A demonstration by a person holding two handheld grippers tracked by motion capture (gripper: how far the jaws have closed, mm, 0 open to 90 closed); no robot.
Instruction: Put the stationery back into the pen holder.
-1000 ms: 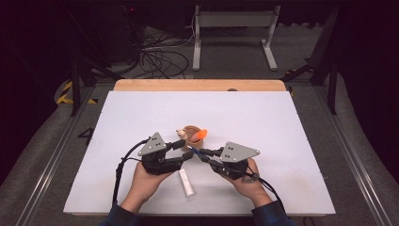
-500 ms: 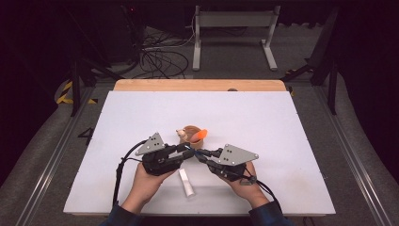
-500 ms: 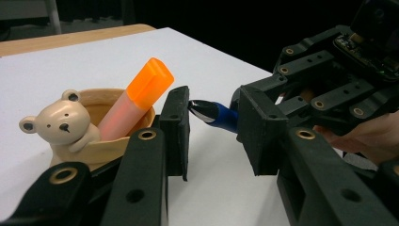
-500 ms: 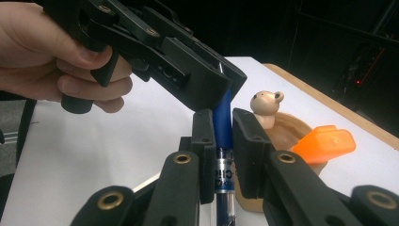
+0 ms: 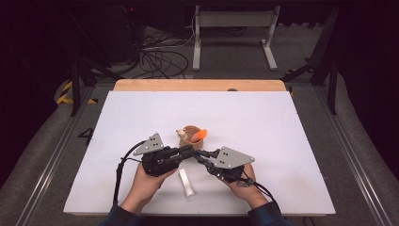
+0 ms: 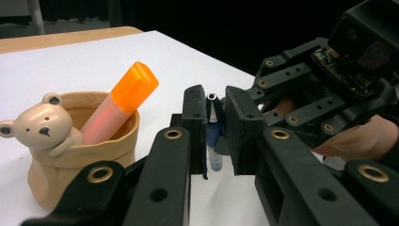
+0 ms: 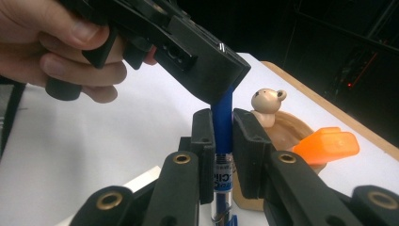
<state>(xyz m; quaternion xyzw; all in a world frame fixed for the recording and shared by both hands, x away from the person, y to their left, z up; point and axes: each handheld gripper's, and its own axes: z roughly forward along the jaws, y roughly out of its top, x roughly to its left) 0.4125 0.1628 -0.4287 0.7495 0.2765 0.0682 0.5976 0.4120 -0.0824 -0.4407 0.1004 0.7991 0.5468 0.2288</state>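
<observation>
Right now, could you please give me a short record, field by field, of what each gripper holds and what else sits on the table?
left gripper: shut on the pen's tip end; its jaws have just been closing
right gripper: shut on the pen's barrel
pen: blue, held between both grippers, above the table
bear-shaped holder: tan, on the white table, just beyond the grippers
orange highlighter: leans inside the holder, cap end up
white tube: lies flat on the table between the two hands
</observation>
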